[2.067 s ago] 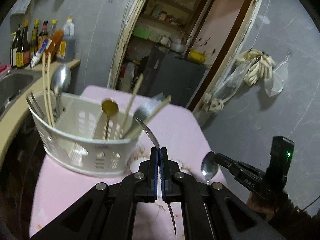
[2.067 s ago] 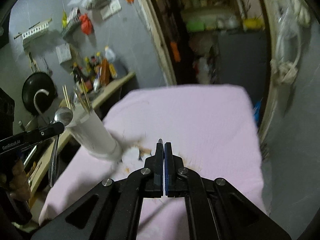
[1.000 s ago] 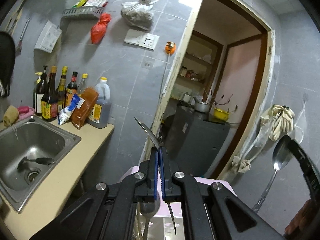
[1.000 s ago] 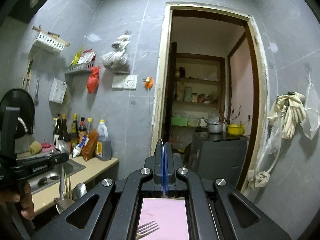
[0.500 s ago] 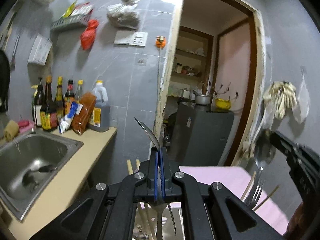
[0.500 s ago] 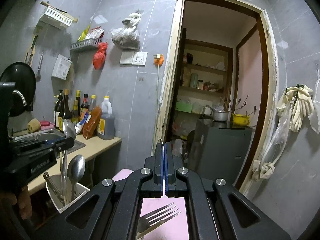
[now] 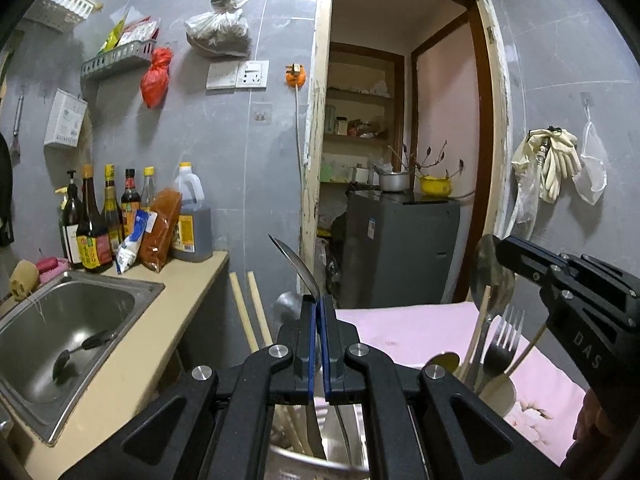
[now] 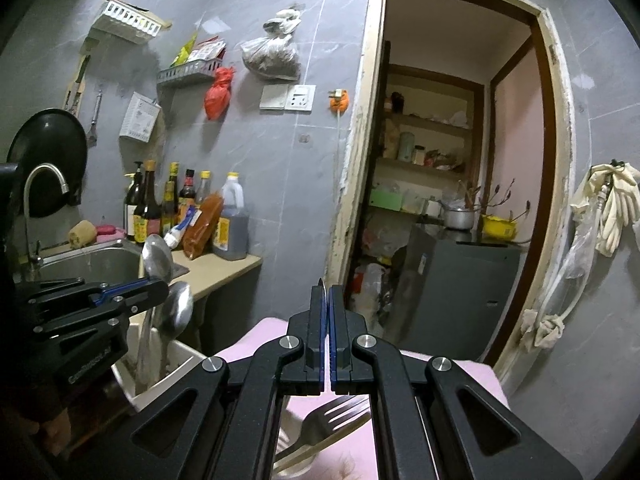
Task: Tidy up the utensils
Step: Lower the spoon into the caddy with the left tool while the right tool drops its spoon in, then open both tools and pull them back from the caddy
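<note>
Grey tiled walls, a sink (image 7: 60,332) and a pink table (image 7: 420,328) fill your left wrist view. Your left gripper (image 7: 319,308) has its fingers closed on a spoon (image 7: 298,264), over the holder; chopsticks (image 7: 250,312) stand beside. Your right gripper (image 7: 502,252) pinches a second spoon (image 7: 490,276) above a fork (image 7: 505,340).

From your right wrist, fingers (image 8: 318,320) are pressed together on its thin edge, fork (image 8: 332,420) below, white holder (image 8: 168,368) at left.

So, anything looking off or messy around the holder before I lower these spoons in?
Two things. The pink cloth has brownish stains near the holder, at the right. And a dark utensil lies loose in the sink, apart from the others. Both grippers, left and right, look clamped on spoons, nothing slipping.
</note>
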`<state>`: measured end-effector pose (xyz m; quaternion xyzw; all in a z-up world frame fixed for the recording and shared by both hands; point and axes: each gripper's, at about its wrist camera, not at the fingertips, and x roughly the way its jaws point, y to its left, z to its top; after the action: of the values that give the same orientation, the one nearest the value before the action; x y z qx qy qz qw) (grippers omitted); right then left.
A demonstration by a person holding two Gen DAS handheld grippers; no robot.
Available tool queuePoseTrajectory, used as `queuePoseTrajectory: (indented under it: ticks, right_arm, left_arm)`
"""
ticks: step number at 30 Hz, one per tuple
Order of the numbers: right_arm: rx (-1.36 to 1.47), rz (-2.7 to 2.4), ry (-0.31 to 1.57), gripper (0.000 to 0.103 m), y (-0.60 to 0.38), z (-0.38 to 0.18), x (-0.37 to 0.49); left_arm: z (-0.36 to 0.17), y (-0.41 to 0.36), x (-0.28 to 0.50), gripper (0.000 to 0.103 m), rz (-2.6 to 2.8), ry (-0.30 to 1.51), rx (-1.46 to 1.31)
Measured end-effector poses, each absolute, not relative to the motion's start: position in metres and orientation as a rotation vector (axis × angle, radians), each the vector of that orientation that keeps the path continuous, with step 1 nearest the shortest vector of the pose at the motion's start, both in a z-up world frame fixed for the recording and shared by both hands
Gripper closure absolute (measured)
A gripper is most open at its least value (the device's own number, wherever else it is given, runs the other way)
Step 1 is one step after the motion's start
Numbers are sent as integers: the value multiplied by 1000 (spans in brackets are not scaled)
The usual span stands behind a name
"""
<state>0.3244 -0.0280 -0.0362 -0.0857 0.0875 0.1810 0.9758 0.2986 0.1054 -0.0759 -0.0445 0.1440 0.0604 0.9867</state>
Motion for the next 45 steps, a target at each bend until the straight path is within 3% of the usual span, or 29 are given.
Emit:
queuePoseTrajectory:
  ticks: [8,10,12,18,35,37,39,40,45]
  right_arm:
    - [-132,376,229,101,-39,-33,319]
    - [-117,372,241,100,-44,-31,316]
    - [-107,363,247,100,-48,-28,313]
    - [-81,310,274,100,-66,-21,301]
    - [7,207,439,100,-125,-27,259]
    - [20,202,455,95,-133,-29,249]
    - [40,200,458,66,-140,-30,241]
    - [53,202,449,60,-145,-30,233]
    - [60,213,453,58,-160,-29,212]
  left_arm:
    - [-76,110,292,98,90,396,-116]
    - [-74,111,290,79,72,424,-131]
    - [-72,112,285,67,68,424,-154]
    - [-64,110,275,66,60,449,-180]
    - [-46,79,240,33,-5,569,-171]
    - [-46,74,232,28,-9,578,-172]
    - [-44,70,225,25,-13,584,-173]
    - [-43,68,220,23,-15,589,-180]
    - [-37,62,201,18,-6,596,-211]
